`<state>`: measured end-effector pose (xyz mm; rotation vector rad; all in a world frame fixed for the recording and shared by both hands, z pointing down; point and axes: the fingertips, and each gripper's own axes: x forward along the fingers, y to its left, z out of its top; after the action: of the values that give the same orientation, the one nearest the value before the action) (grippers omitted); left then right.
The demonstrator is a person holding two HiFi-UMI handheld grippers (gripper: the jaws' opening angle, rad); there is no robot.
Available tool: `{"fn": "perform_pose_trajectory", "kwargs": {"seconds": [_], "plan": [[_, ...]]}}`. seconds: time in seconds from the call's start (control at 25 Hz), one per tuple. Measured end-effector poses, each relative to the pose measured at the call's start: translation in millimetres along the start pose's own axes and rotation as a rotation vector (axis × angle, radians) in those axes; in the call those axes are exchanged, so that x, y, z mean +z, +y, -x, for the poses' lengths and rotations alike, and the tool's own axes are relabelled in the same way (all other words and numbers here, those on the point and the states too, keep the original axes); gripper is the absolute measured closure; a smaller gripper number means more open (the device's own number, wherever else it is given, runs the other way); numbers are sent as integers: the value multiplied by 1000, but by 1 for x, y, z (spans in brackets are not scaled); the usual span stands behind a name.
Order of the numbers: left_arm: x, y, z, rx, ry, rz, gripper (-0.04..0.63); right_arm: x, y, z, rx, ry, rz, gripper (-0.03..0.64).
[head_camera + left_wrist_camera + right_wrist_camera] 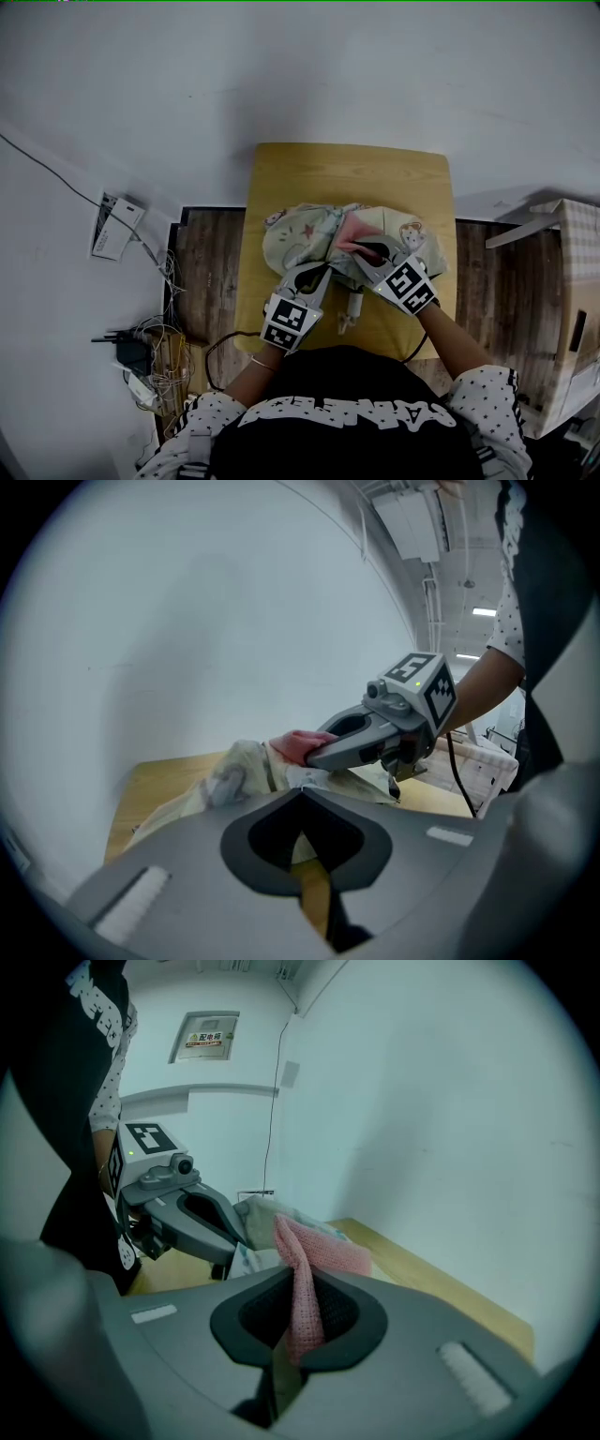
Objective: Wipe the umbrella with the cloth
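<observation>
A folded umbrella [300,239] with pale printed fabric lies bunched on a small wooden table [281,169]. Its white handle [353,307] points toward the person. My left gripper [317,274] is shut at the umbrella's near edge, and its tips seem to pinch the fabric [234,771]. My right gripper [370,253] is shut on a pink cloth [352,234], which rests on top of the umbrella. In the right gripper view the pink cloth [305,1288] runs out between the closed jaws onto the umbrella [267,1218], with the left gripper [232,1265] just to its left.
The table stands against a white wall. A cardboard box [577,309] stands on the wooden floor at the right. Tangled cables and a power strip [141,356] lie on the floor at the left, near a white device [114,225].
</observation>
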<state>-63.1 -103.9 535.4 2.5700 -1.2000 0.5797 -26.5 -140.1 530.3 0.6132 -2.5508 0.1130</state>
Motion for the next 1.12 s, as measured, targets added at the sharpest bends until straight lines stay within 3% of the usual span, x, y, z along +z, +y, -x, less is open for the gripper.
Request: {"fn": "perform_pose_trajectory", "kwargs": {"seconds": [1.12], "plan": [[-4, 1, 9, 29, -4, -7, 594, -20, 105, 20, 273, 29, -5, 584]]}}
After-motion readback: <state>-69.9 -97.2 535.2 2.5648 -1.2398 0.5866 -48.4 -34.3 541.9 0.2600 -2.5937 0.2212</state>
